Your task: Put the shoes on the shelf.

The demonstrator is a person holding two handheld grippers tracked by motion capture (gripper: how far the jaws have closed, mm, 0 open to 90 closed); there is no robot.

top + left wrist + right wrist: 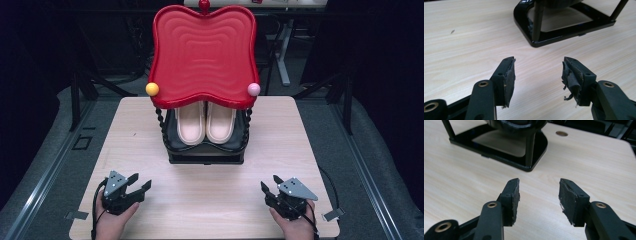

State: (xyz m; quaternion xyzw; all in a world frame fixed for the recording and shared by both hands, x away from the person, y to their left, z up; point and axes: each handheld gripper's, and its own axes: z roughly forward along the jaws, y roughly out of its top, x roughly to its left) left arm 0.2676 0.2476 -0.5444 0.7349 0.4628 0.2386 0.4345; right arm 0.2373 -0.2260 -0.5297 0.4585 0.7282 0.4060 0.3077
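Both grippers' fingers stood open and empty near the table's front edge, left gripper [134,186] and right gripper [270,188]. Beyond, pink slippers [205,122] sat on the rack's black lower tray [171,141], under its red tray [202,55]; a high reach might have knocked that overhang.

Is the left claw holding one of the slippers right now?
No: in the high view the left claw stands open over bare table, while both slippers sit on the rack's lower shelf.

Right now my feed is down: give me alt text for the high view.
A two-tier rack stands mid-table, its red tray above a pair of beige slippers on the black lower shelf. Near the front edge, the left gripper and right gripper rest open and empty, pointing toward it.
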